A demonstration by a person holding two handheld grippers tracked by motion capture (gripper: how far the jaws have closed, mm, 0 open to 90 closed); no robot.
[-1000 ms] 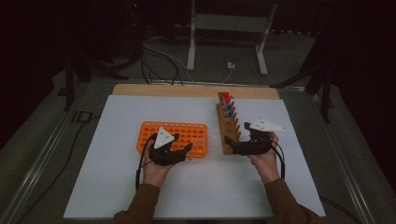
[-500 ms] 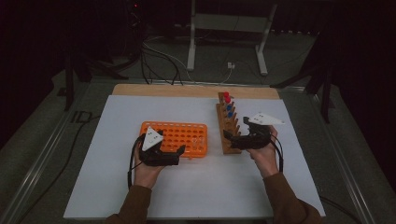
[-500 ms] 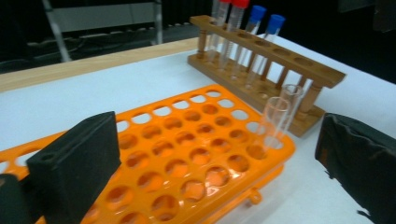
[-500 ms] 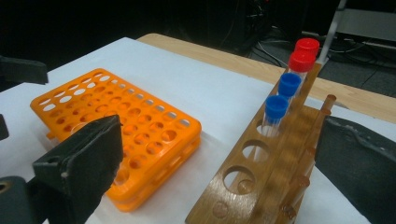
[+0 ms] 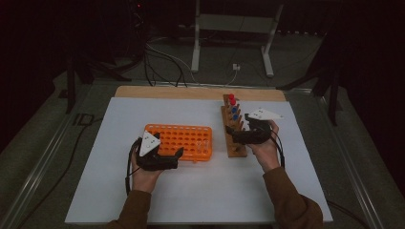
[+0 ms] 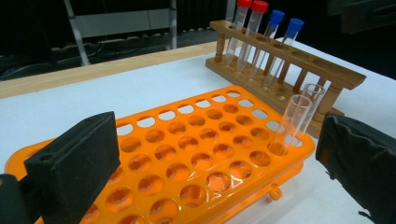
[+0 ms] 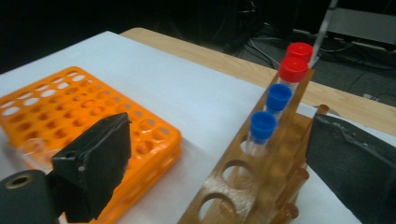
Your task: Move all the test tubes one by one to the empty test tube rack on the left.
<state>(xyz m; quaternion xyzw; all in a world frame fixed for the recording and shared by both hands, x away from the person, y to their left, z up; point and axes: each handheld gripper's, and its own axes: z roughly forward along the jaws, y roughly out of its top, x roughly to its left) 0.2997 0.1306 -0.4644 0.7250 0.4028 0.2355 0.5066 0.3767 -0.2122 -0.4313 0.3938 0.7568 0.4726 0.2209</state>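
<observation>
An orange tube rack [image 5: 184,139] lies left of centre on the white mat. Two clear uncapped tubes [image 6: 296,117] stand in its corner holes. A wooden rack [image 5: 233,143] to its right holds two red-capped tubes [image 7: 294,70] and two blue-capped tubes [image 7: 263,127]. My left gripper [image 5: 177,158] is open at the orange rack's near edge, and the rack [image 6: 196,154] lies between its jaws. My right gripper [image 5: 229,136] is open, its jaws on either side of the wooden rack's [image 7: 247,186] near end. Neither holds anything.
The white mat [image 5: 105,191] covers the table, with a bare wooden strip [image 5: 191,93] along the far edge. Cables and a metal stand [image 5: 229,43] sit on the dark floor behind. Several near holes of the wooden rack are vacant.
My left gripper has drawn back to the left along the orange rack's near edge. My right gripper has edged forward and left to the wooden rack.
</observation>
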